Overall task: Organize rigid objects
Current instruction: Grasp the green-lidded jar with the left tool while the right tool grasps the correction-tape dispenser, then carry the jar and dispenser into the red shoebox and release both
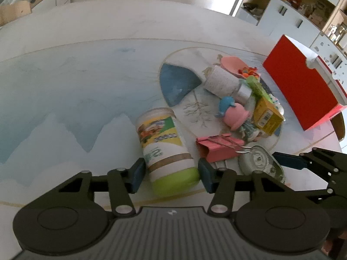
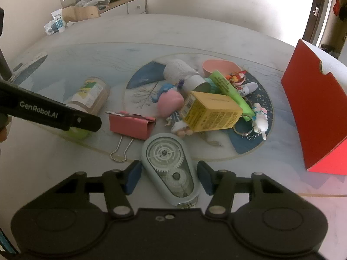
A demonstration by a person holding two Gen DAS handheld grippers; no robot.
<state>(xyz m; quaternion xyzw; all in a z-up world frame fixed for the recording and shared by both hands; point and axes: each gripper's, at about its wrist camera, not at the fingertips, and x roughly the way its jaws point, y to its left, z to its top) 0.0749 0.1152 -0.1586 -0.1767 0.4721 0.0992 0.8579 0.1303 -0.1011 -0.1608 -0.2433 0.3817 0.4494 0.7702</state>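
Note:
A jar [image 1: 164, 145] with a light green lid lies on its side on the table. My left gripper [image 1: 172, 175] is shut on it near the lid, a blue pad pressing each side. In the right wrist view the same jar [image 2: 91, 95] lies partly behind the left gripper's black body [image 2: 54, 112]. A pale blue correction-tape dispenser [image 2: 169, 162] lies flat between the fingers of my right gripper [image 2: 169, 176], which is open with a narrow gap on each side. In the left wrist view the dispenser [image 1: 260, 162] sits beside a right finger [image 1: 288, 161].
A pink binder clip [image 2: 130, 123] lies between jar and dispenser. Beyond it is a pile: a yellow box [image 2: 210, 112], green tube [image 2: 229, 88], white speckled bottle [image 2: 180, 71], pink bowl [image 2: 219, 66], pink toy [image 2: 169, 104] and keychains. An open red box [image 2: 314, 112] stands at the right.

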